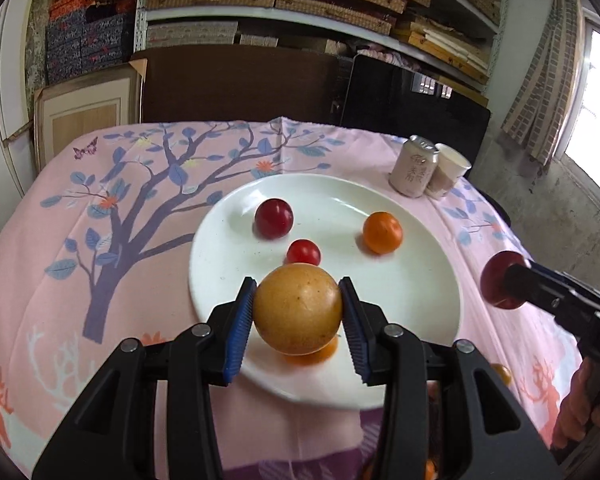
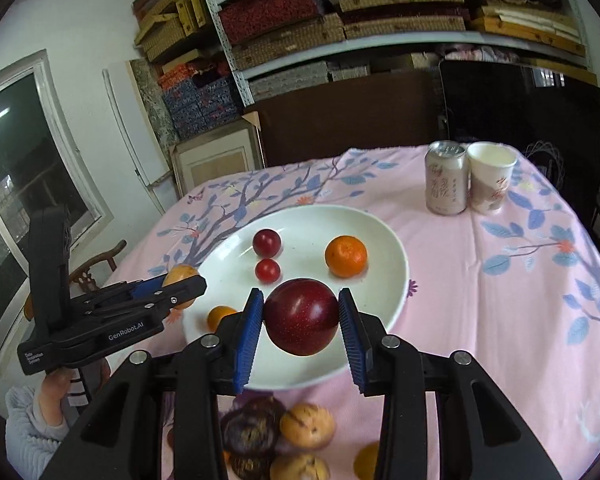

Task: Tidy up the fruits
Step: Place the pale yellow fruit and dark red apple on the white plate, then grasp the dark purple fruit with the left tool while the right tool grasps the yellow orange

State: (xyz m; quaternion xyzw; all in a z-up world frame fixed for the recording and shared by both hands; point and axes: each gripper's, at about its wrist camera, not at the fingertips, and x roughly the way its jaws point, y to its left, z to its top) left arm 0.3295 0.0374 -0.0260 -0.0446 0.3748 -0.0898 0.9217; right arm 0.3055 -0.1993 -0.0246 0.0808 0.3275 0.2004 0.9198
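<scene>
My left gripper [image 1: 298,314] is shut on a round yellow-brown fruit [image 1: 298,308] held above the near edge of a white plate [image 1: 420,300]. My right gripper [image 2: 300,320] is shut on a dark red plum [image 2: 301,316] above the plate's near rim [image 2: 396,276]. On the plate lie a red plum [image 1: 274,218], a small red tomato [image 1: 304,252] and an orange mandarin [image 1: 382,232]. Another small orange fruit [image 2: 219,316] sits on the plate near the left gripper [image 2: 180,284].
A drink can [image 2: 447,178] and a paper cup [image 2: 491,178] stand at the table's far right. Several muffins [image 2: 284,436] and an orange fruit [image 2: 366,460] lie on the pink cloth [image 2: 500,300] near the front edge. Shelves and boards stand behind the table.
</scene>
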